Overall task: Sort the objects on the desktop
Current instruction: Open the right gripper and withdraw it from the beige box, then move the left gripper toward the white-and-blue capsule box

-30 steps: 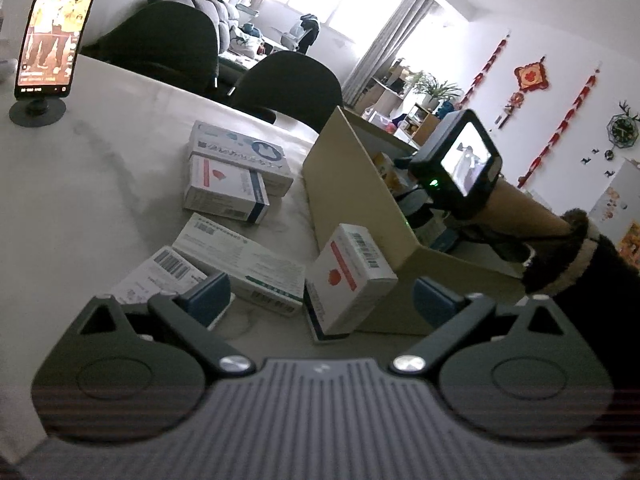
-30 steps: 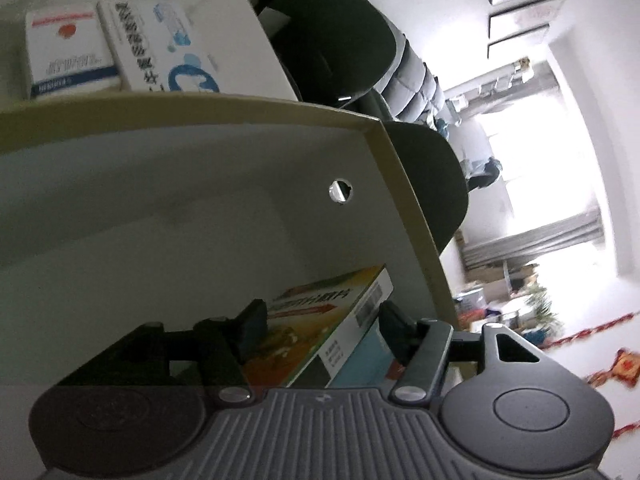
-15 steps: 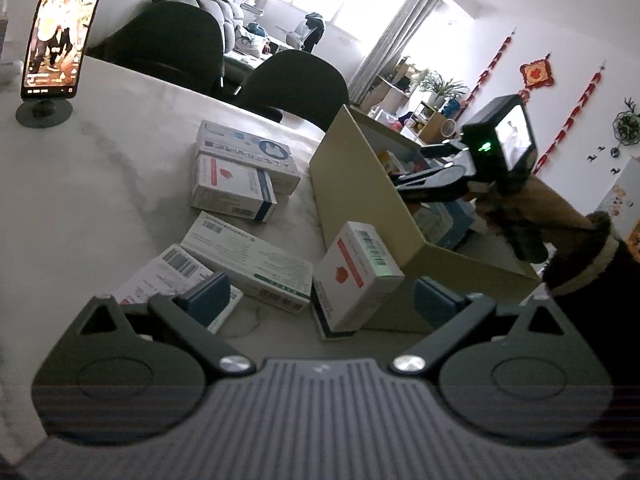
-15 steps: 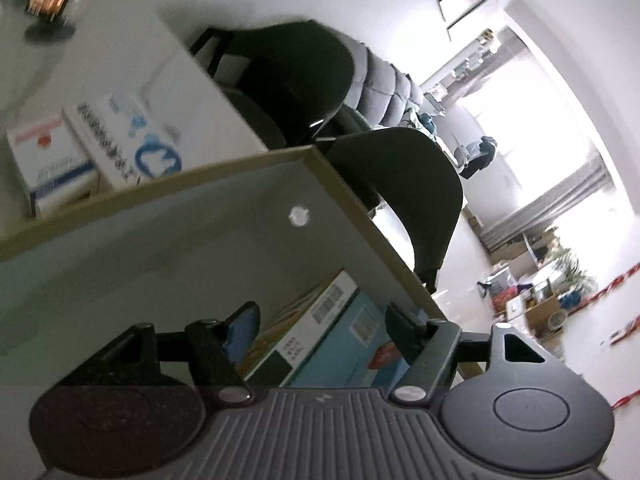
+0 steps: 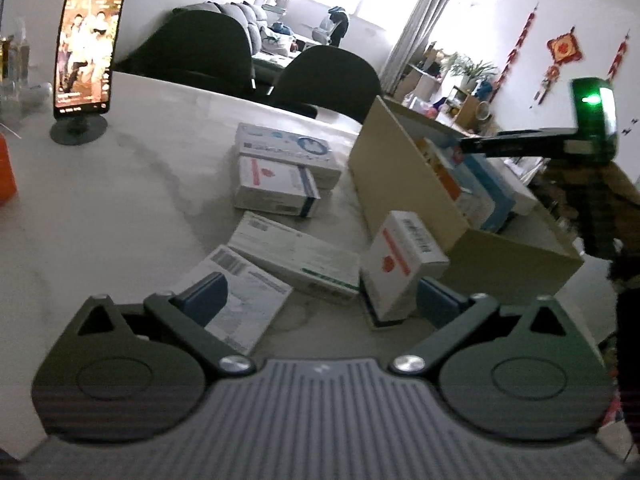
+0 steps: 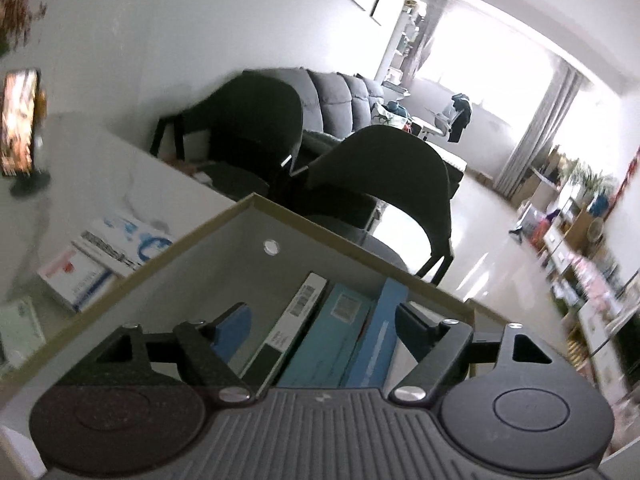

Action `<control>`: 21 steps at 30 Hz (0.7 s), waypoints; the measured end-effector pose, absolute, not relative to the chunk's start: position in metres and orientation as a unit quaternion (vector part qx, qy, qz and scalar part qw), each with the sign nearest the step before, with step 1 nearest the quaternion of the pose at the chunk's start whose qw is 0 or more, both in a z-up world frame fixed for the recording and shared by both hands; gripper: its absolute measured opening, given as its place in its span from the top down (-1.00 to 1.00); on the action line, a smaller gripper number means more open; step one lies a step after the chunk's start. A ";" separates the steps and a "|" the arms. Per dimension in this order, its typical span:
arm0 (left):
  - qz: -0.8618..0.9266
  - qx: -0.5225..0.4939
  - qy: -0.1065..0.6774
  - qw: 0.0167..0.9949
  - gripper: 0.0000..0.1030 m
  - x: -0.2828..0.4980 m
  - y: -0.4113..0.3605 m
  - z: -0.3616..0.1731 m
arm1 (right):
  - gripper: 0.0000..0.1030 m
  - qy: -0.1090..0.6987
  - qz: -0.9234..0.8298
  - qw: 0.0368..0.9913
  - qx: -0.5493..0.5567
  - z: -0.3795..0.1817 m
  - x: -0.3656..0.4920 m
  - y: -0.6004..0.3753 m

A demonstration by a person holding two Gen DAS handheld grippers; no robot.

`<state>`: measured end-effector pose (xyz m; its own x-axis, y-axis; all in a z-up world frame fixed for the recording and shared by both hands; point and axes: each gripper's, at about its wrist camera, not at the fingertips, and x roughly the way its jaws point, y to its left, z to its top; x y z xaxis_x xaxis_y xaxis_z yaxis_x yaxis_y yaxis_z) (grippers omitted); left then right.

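I hold two grippers over a pale marble table (image 5: 120, 200). My right gripper (image 6: 320, 324) hangs above an open cardboard box (image 5: 404, 184), its jaws opening with nothing between them. Below them, several flat packets (image 6: 332, 340) stand on edge in a row against the box's far wall, one white and the others blue.

My left gripper (image 5: 320, 292) hovers low over the table, its jaws wide apart and empty. Just beyond its fingertips lies a scatter of medicine cartons not yet sorted. A white carton with a red heart (image 5: 400, 260) leans against the box's outer wall. To its left a long white carton with green print (image 5: 296, 256) lies flat, and a barcoded carton (image 5: 240, 296) sits nearest my left finger. Further off, two more cartons (image 5: 280, 168) lie side by side. A phone on a stand (image 5: 88, 52) glows at the far left.

I judge the step in hand to be clearing the right gripper from the box. To do it well, I should lift straight out without nudging the upright packets, then take the leaning red-heart carton by its narrow sides.
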<state>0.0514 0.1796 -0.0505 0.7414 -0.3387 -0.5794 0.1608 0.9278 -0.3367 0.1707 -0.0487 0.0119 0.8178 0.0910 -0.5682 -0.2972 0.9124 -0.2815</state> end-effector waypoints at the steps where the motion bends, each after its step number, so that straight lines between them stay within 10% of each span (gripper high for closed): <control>1: -0.134 -0.129 0.336 0.924 -0.99 0.053 0.180 -0.051 | -0.61 0.281 0.105 0.939 -0.171 0.014 0.165 -0.051; 21: -0.146 -0.008 0.336 0.930 -0.99 0.171 0.176 -0.055 | -0.90 0.211 0.154 0.965 -0.016 0.032 0.097 -0.077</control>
<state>0.1705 0.1759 -0.0552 0.7308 -0.2778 -0.6234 0.2667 0.9570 -0.1139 0.0966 -0.0766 0.0323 0.8629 0.2914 -0.4128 -0.3046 0.9518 0.0353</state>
